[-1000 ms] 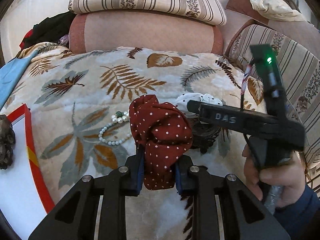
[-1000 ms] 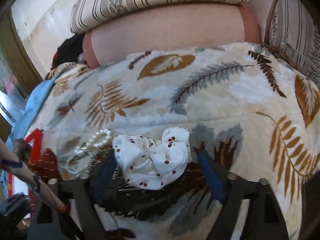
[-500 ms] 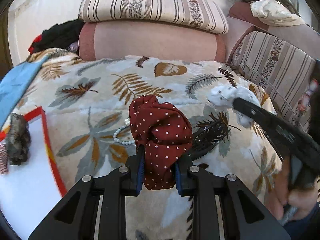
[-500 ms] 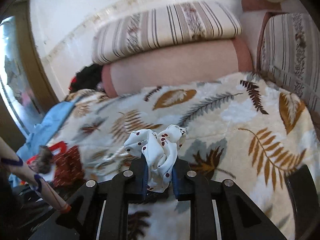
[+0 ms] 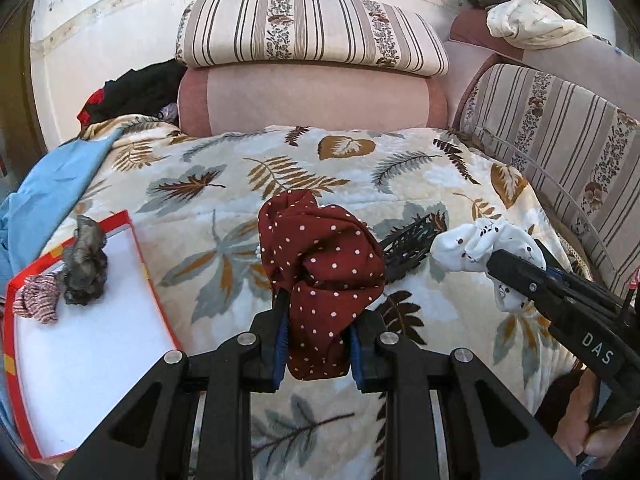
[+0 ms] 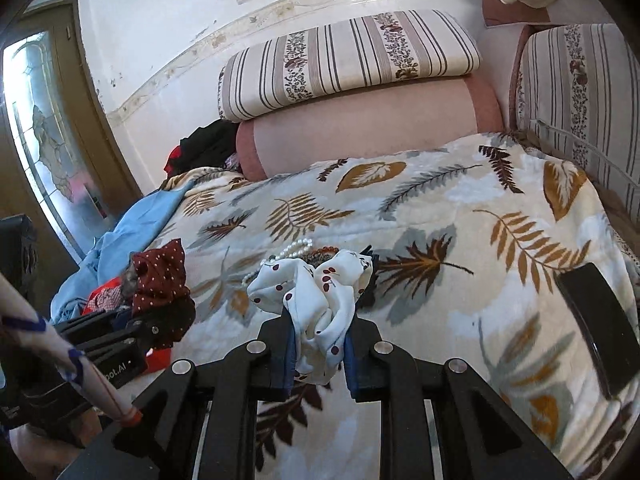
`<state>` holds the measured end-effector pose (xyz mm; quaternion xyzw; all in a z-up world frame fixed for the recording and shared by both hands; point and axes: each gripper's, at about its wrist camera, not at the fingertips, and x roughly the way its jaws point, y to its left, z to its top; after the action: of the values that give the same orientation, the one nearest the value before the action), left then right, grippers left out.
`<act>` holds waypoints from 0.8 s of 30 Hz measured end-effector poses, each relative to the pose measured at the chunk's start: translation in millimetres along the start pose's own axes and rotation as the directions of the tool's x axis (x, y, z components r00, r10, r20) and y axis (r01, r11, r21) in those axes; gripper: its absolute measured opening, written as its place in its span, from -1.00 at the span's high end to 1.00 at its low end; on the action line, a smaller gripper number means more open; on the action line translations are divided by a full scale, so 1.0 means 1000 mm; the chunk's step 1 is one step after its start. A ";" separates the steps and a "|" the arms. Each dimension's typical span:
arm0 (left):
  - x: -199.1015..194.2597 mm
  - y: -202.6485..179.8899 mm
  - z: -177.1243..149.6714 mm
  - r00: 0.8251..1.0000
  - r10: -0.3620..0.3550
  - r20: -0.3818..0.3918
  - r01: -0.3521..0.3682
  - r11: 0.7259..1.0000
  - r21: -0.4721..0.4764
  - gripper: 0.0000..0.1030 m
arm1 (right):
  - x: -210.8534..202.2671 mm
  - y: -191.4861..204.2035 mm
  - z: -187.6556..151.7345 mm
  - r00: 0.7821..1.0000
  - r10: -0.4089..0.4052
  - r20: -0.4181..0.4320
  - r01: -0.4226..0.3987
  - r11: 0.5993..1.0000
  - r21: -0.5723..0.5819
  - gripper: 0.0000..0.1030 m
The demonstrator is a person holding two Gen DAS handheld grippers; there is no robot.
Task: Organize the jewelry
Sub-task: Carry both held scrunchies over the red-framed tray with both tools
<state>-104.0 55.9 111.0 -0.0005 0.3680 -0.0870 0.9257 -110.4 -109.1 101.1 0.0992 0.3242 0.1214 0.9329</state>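
Observation:
My left gripper point(image 5: 318, 316) is shut on a dark red polka-dot scrunchie point(image 5: 320, 256), held above the leaf-print blanket; it also shows in the right wrist view point(image 6: 160, 280). My right gripper point(image 6: 320, 320) is shut on a white spotted scrunchie point(image 6: 316, 292), seen at the right in the left wrist view point(image 5: 480, 248). A red-rimmed white tray point(image 5: 80, 340) lies at the left with a grey scrunchie point(image 5: 84, 268) and a striped scrunchie point(image 5: 36, 296) in it. A pearl bracelet point(image 6: 296, 248) and a black hair claw point(image 5: 408, 242) lie on the blanket.
The leaf-print blanket point(image 5: 280, 168) covers a sofa seat. Striped cushions point(image 5: 312, 36) and a pink bolster point(image 5: 312, 100) stand behind. Blue cloth point(image 5: 48, 192) lies at the left. A black flat object point(image 6: 592, 312) rests on the blanket at the right.
My right gripper closed on the white scrunchie and lifted it off the blanket. Both grippers rose and drew back; the tray with its scrunchies came into the left view.

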 end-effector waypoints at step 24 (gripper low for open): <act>-0.051 0.037 -0.016 0.994 0.085 0.065 -0.082 0.995 -0.053 0.54 | -0.034 0.059 -0.001 0.999 0.052 0.004 -0.052 0.994 -0.096 0.59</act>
<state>-145.2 101.9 132.0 -0.0111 0.3386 -0.0388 0.9401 -146.7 -63.3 135.7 0.0632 0.3120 0.1607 0.9343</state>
